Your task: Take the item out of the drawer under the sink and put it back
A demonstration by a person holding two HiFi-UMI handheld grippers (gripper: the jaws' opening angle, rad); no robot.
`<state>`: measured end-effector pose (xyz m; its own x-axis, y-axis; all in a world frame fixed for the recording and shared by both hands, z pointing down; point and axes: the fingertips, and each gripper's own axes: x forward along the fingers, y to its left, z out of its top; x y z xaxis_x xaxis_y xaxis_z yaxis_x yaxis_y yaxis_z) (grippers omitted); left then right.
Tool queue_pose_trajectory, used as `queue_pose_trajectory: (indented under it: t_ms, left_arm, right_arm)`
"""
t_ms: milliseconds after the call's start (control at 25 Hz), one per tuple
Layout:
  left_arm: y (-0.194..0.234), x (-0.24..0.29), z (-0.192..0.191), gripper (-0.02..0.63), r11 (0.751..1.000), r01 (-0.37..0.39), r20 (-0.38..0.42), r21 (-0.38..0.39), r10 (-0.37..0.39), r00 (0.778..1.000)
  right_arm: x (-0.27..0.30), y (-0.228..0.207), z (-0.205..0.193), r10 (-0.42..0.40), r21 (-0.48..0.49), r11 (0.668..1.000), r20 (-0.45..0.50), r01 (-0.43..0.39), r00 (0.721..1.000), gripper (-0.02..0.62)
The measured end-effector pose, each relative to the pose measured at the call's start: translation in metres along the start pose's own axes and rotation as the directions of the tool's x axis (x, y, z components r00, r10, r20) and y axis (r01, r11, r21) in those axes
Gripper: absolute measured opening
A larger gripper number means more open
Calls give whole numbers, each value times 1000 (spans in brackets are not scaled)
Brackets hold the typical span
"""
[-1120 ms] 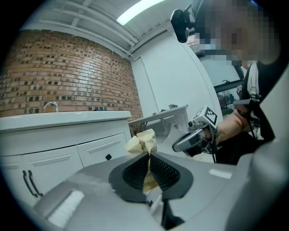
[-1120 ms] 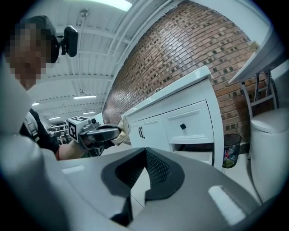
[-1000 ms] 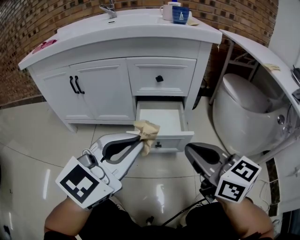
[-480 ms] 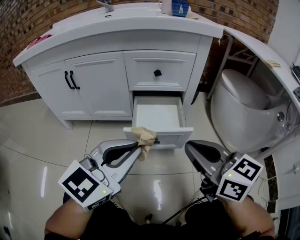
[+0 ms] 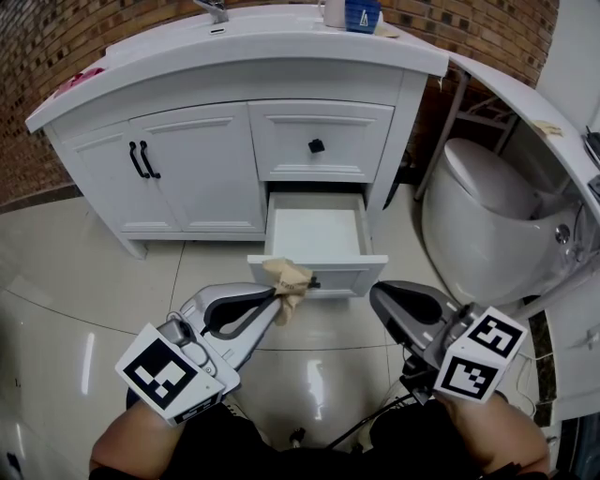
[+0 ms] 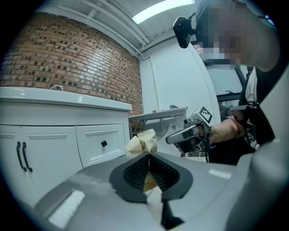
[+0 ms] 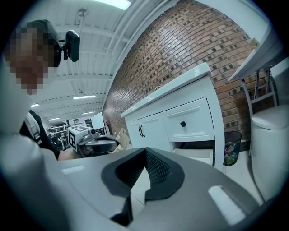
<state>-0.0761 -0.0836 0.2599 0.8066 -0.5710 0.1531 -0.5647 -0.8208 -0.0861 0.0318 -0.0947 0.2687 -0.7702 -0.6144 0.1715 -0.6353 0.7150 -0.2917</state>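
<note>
A crumpled tan paper packet (image 5: 287,278) is pinched in my left gripper (image 5: 277,293), which is shut on it in front of the open lower drawer (image 5: 317,231) of the white sink cabinet (image 5: 197,169). In the left gripper view the packet (image 6: 142,142) sticks up past the closed jaws of the left gripper (image 6: 148,155). The drawer's inside looks bare. My right gripper (image 5: 377,298) hangs to the right of the drawer front with its jaws together and nothing between them; it appears the same way in its own view (image 7: 144,153).
The upper drawer (image 5: 319,141) with a black knob is closed. A white toilet (image 5: 492,220) stands at the right. A counter edge (image 5: 525,103) runs above it. Cups (image 5: 349,13) sit on the sink top. Glossy tile floor (image 5: 84,281) lies below.
The view tipped down over the last second, so the cabinet sits higher in frame. My left gripper with the packet stays just in front of the drawer front. The right gripper has barely moved.
</note>
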Motion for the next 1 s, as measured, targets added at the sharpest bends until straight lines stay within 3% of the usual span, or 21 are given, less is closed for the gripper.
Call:
queue_pose_trajectory:
  t_ms: [560,1000]
  left_arm:
    - [3,5,-6,15,1000,-14,8,-21,14,1000]
    - [16,9,-1,15,999,-48,1,5,48,999]
  right_arm:
    - [3,1,-5,8,5,1000,-17,-8,1000,3]
    - [3,3,-4,15,10,1000,-15,-15,1000,3]
